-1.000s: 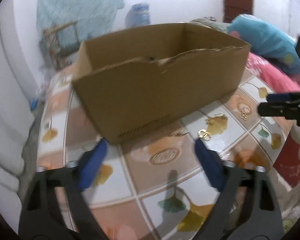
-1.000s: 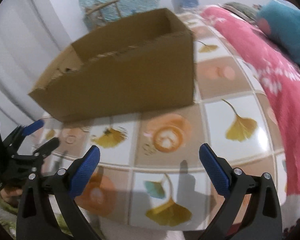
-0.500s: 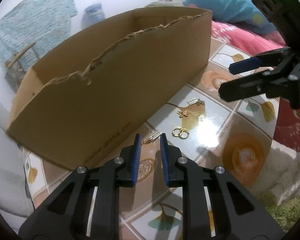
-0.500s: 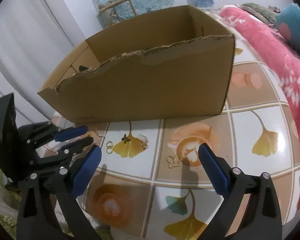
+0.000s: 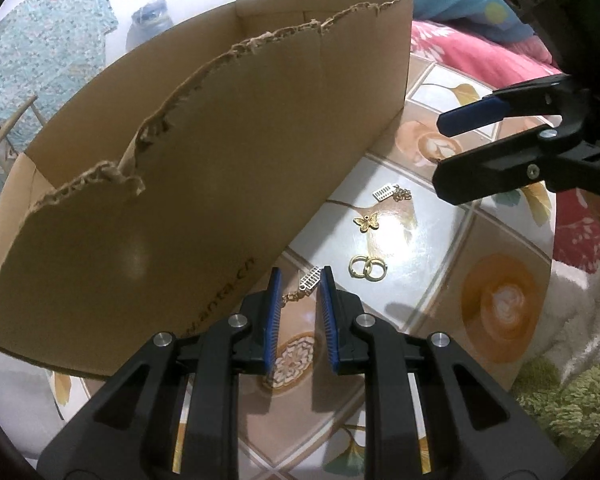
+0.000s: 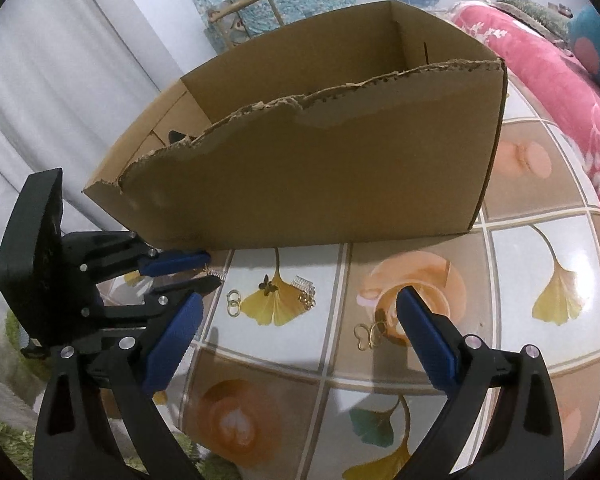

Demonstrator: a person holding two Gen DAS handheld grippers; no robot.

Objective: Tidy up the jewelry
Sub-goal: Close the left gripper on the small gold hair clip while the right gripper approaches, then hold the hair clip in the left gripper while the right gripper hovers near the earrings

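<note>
Tiled table (image 6: 512, 248), box (image 5: 204, 184) interior hidden

left gripper (image 5: 300, 280) pads narrowly apart around comb charm on chain (image 5: 309, 283), just beside cardboard box (image 5: 204, 184); paired rings (image 5: 367, 269) right.

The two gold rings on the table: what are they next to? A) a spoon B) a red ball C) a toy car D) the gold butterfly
D: the two gold rings lie on the tiled table right beside the gold butterfly, in front of the cardboard box.
</note>
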